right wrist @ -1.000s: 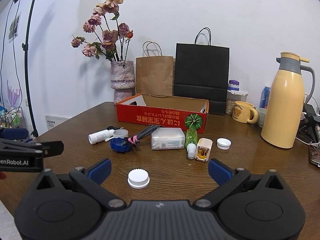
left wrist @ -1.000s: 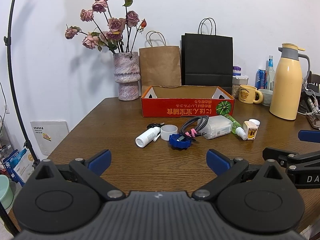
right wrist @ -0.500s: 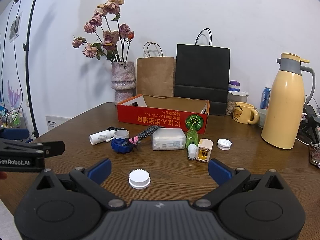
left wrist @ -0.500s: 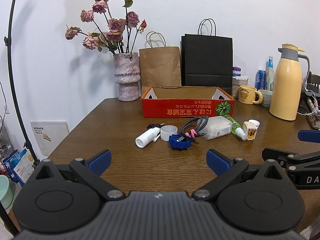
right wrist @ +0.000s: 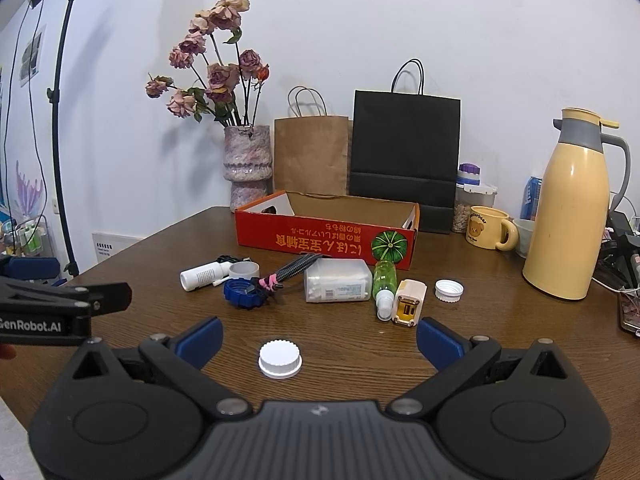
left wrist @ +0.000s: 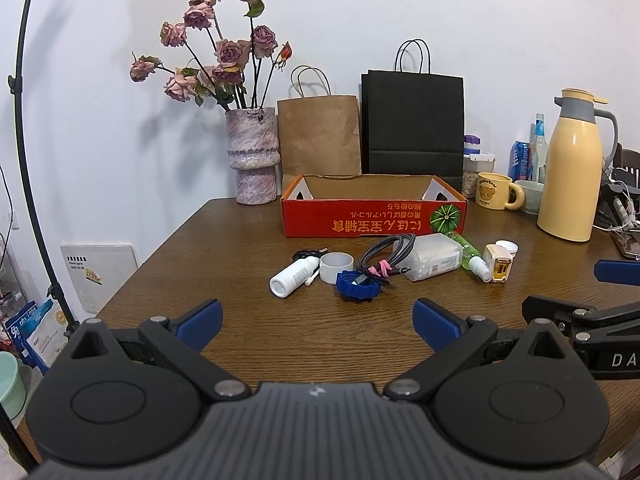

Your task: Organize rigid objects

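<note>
Clutter lies mid-table (left wrist: 240, 248) before the red box (left wrist: 374, 218); its inside is mostly hidden. White cap (right wrist: 279, 359) sits between the empty, spread right claw (right wrist: 319, 338). Left claw (left wrist: 318, 319) gapes empty; the right one is cut off at its 3 o'clock.

The left claw (right wrist: 64, 308) reads "GenRobot.AI"; the yellow mug (right wrist: 486, 227) reads "butterbear".

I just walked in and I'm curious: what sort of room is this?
Probably a home dining or living area: a wooden table against a wall holds a vase of dried roses, a bear mug and a yellow thermos jug.
</note>
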Demonstrator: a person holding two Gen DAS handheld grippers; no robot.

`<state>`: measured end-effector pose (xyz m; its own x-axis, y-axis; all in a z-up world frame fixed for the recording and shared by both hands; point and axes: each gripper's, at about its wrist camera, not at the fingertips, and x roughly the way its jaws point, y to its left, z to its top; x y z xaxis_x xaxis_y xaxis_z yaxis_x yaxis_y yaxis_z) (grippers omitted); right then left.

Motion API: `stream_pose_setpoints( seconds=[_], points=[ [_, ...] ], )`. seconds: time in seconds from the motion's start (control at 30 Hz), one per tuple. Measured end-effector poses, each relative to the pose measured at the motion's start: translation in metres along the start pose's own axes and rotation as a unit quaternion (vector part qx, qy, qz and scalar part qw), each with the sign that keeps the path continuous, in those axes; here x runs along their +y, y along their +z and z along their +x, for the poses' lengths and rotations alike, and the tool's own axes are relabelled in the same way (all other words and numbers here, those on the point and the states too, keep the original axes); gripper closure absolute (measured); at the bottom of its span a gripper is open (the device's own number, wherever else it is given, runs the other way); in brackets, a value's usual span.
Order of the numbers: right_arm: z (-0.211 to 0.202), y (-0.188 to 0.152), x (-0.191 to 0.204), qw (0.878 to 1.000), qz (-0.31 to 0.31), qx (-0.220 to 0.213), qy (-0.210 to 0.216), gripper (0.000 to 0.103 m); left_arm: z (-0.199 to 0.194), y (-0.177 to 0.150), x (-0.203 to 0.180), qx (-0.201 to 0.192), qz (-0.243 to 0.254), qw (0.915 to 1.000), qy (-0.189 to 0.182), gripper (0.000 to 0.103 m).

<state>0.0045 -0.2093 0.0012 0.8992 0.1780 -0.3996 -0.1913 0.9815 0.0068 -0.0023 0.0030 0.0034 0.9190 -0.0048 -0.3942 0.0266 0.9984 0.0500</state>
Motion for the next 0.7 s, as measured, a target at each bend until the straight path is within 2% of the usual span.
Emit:
stream_pose_setpoints(
  seconds=[0.53,0.57,0.7],
  points=[
    [-0.004,0.003,0.003,1.0,0.0,-0.002,0.0,0.0,-0.001,0.0,0.0,-0.001,0.0,1.0,0.0,0.0],
    [-0.002,0.0,0.0,1.0,0.0,-0.002,0.0,0.0,-0.005,0.01,-0.005,-0.002,0.001,1.0,0.0,0.0],
    [-0.005,0.002,0.001,1.0,-0.001,-0.002,0.0,0.0,-0.006,0.012,-0.006,-0.002,0.001,1.0,0.0,0.0]
  ],
)
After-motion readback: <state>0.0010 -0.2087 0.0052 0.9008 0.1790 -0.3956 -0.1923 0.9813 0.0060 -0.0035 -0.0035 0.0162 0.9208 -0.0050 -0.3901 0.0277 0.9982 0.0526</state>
